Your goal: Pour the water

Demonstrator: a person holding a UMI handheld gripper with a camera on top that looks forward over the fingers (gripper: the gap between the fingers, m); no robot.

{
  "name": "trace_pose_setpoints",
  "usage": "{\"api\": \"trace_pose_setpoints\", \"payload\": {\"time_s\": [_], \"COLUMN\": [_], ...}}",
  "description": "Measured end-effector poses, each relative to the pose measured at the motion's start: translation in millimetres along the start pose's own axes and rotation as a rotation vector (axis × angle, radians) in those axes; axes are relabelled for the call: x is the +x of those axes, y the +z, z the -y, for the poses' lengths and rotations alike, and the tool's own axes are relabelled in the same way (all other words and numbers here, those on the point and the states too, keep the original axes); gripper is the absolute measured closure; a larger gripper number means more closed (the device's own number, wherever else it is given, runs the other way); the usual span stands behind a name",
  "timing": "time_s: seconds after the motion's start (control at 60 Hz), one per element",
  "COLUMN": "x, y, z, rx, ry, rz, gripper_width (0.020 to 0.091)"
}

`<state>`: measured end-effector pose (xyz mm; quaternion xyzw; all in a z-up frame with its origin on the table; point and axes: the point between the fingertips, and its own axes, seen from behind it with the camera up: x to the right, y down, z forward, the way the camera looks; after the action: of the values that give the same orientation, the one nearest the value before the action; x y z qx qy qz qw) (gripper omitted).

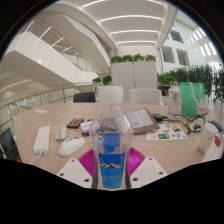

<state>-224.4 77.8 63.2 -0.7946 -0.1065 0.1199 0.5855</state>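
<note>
Cluttered table (30, 118) | hand-held gripper (110, 165) clamps water bottle (110, 135) | white mouse (71, 146), green cup (191, 96) beyond

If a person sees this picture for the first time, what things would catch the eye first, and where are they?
First is the clear water bottle with a blue label, standing upright between the fingers of the gripper, whose magenta pads sit at either side of its base. Beyond it the round wooden table is scattered with small things, such as a white remote-like device and a green cup. Behind rises a bright atrium with white balconies.
</note>
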Motion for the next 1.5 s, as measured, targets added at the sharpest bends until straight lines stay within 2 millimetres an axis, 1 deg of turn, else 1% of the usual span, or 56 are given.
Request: {"api": "trace_pose_setpoints", "payload": {"time_s": [0.033, 0.067, 0.133, 0.183, 0.217, 0.233, 0.25, 0.267, 0.283, 0.333, 0.367, 0.383, 0.4, 0.45, 0.517, 0.55, 0.567, 0.583, 0.633, 0.65, 0.733, 0.75, 0.767, 0.783, 0.85, 0.867, 0.883, 0.95, 1.017, 1.033, 1.067, 1.083, 1.1, 1.117, 1.133, 1.167, 1.183, 1.2, 1.217, 1.233, 1.25, 1.267, 1.333, 1.35, 1.367, 1.383, 1.4, 1.417, 1.467, 1.5], "x": [0, 0, 4, 19, 34, 41, 54, 64, 76, 112, 130, 142, 153, 182, 209, 222, 225, 220, 230, 232, 243, 245, 248, 249, 251, 253, 253, 253, 250, 248, 245, 242, 240, 236, 236, 239, 244, 250, 249, 264, 274, 286, 341, 371, 390, 407, 423, 435, 464, 484], "y": [-2, -4, -8, -14, -17, -15, -16, -17, -19, -23, -28, -23, -23, -25, -28, -29, -36, -26, -28, -28, -37, -44, -33, -34, -29, -43, -36, -35, -32, -34, -32, -30, -49, -40, -39, -47, -63, -68, -81, -83, -80, -85, -114, -126, -125, -133, -150, -157, -162, -161], "z": [5, 18, 56, 93, 116, 129, 135, 144, 152, 169, 181, 177, 175, 168, 158, 151, 150, 155, 146, 147, 146, 148, 152, 153, 157, 158, 159, 163, 168, 169, 171, 175, 167, 183, 189, 205, 203, 213, 220, 230, 243, 255, 300, 308, 313, 319, 323, 328, 323, 305], "rx": [-0.018, -0.016, 0.005, 0.026, 0.037, 0.043, 0.055, 0.062, 0.069, 0.083, 0.09, 0.099, 0.101, 0.094, 0.104, 0.107, 0.1, 0.106, 0.114, 0.118, 0.168, 0.173, 0.178, 0.186, 0.209, 0.209, 0.207, 0.194, 0.165, 0.157, 0.125, 0.109, 0.111, 0.1, 0.082, 0.075, 0.088, 0.102, 0.136, 0.152, 0.176, 0.201, 0.33, 0.377, 0.403, 0.432, 0.46, 0.486, 0.508, 0.47], "ry": [0.047, 0.1, 0.263, 0.436, 0.559, 0.622, 0.677, 0.734, 0.793, 0.986, 1.121, 1.185, 1.258, 1.485, 1.753, 1.856, 1.918, 1.954, 2.034, 2.068, 2.176, 2.203, 2.222, 2.237, 2.258, 2.271, 2.266, 2.276, 2.221, 2.192, 2.078, 2.007, 1.901, 1.871, 1.779, 1.599, 1.451, 1.358, 1.264, 1.176, 1.095, 1.008, 0.696, 0.619, 0.564, 0.488, 0.401, 0.319, 0.11, 0.018], "rz": [0.03, 0.057, 0.1, 0.152, 0.181, 0.186, 0.206, 0.217, 0.226, 0.249, 0.252, 0.271, 0.284, 0.319, 0.355, 0.379, 0.379, 0.344, 0.366, 0.361, 0.404, 0.409, 0.417, 0.427, 0.454, 0.454, 0.457, 0.471, 0.476, 0.473, 0.456, 0.447, 0.515, 0.443, 0.438, 0.426, 0.472, 0.448, 0.432, 0.388, 0.336, 0.292, 0.103, 0.088, 0.027, -0.019, -0.052, -0.083, -0.178, -0.247], "gripper_width": [0.0737, 0.0736, 0.0737, 0.0737, 0.0736, 0.0736, 0.0737, 0.0766, 0.0736, 0.0736, 0.0736, 0.0766, 0.0737, 0.0736, 0.0736, 0.0738, 0.0737, 0.0738, 0.0737, 0.0737, 0.0738, 0.0739, 0.0738, 0.0737, 0.0737, 0.0738, 0.0738, 0.0738, 0.0738, 0.0737, 0.0735, 0.0736, 0.0737, 0.0736, 0.0735, 0.0735, 0.0735, 0.0736, 0.0736, 0.0735, 0.0734, 0.0733, 0.0724, 0.0718, 0.0712, 0.0707, 0.0698, 0.0683, 0.0652, 0.0653]}}
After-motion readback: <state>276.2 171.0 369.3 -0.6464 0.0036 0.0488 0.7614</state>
